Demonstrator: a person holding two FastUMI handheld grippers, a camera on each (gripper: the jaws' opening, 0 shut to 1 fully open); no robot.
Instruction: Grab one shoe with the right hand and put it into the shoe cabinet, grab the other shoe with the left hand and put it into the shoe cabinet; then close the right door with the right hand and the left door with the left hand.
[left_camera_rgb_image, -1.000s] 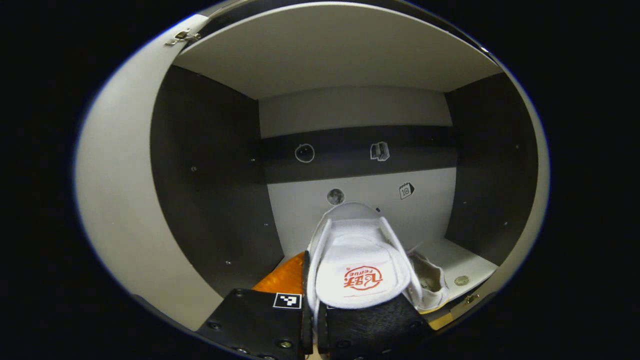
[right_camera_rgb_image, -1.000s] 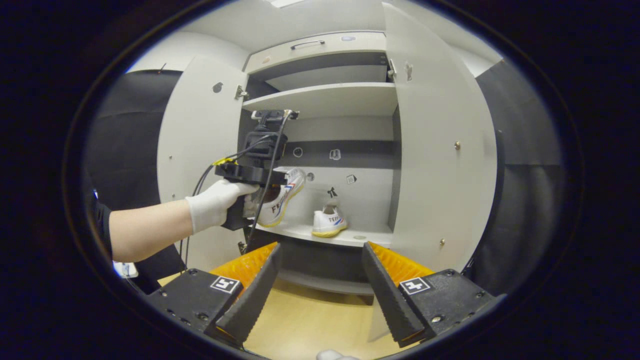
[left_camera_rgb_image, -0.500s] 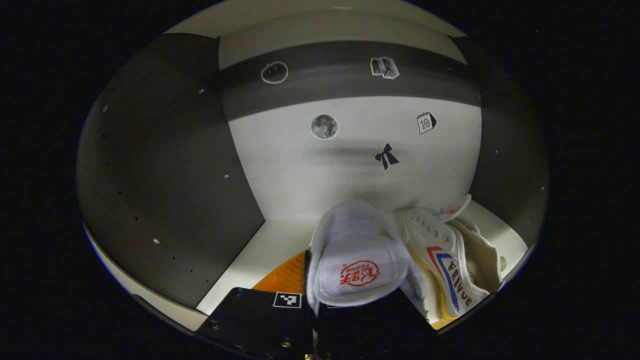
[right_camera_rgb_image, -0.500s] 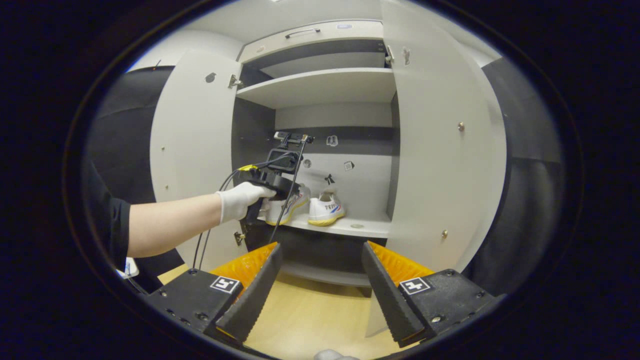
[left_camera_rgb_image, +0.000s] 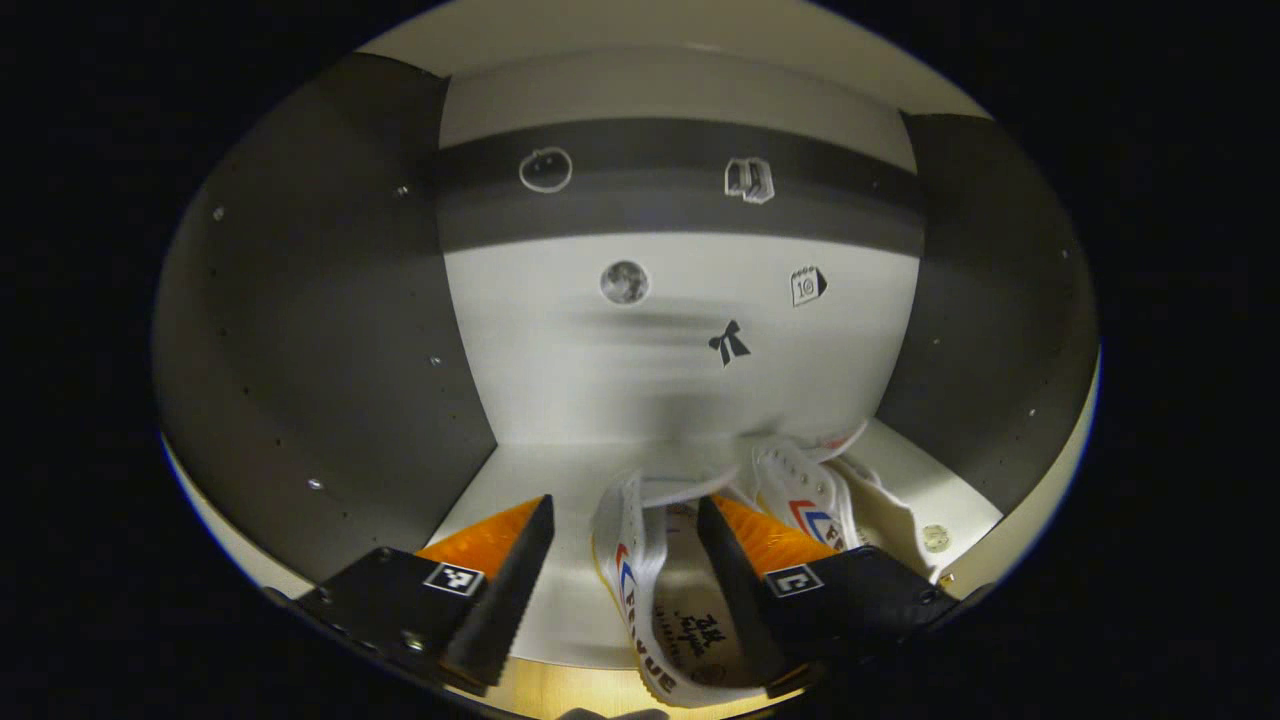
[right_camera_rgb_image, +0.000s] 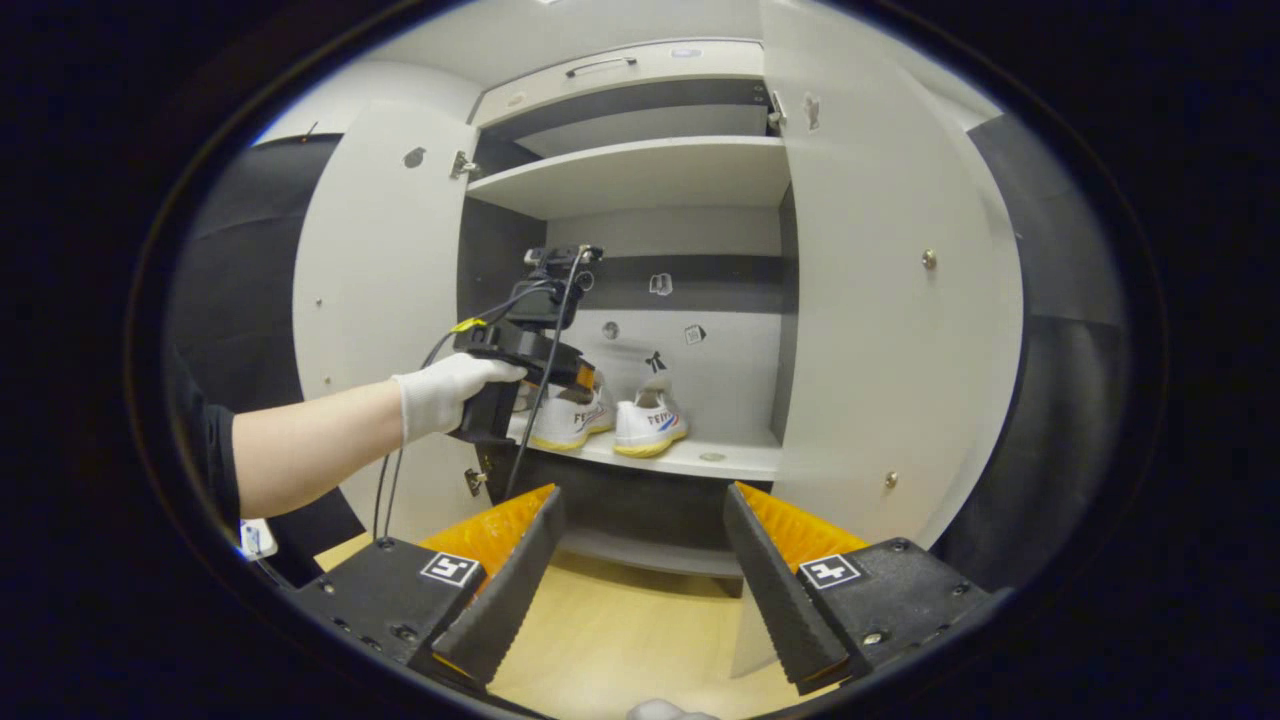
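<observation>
Looking along my left gripper (left_camera_rgb_image: 620, 580), I see its fingers spread wide and gripping nothing, straddling the heel of the white canvas shoe with red and blue stripes (left_camera_rgb_image: 665, 590), which sits on the pale cabinet shelf (left_camera_rgb_image: 520, 480) just beside its twin (left_camera_rgb_image: 850, 500), toes toward the back wall. My right gripper (right_camera_rgb_image: 640, 570) hangs wide open and empty outside the cabinet, well placed, I judge, to reach the grey right door (right_camera_rgb_image: 890, 300) first and then leave the grey left door (right_camera_rgb_image: 370, 280) to my left.
</observation>
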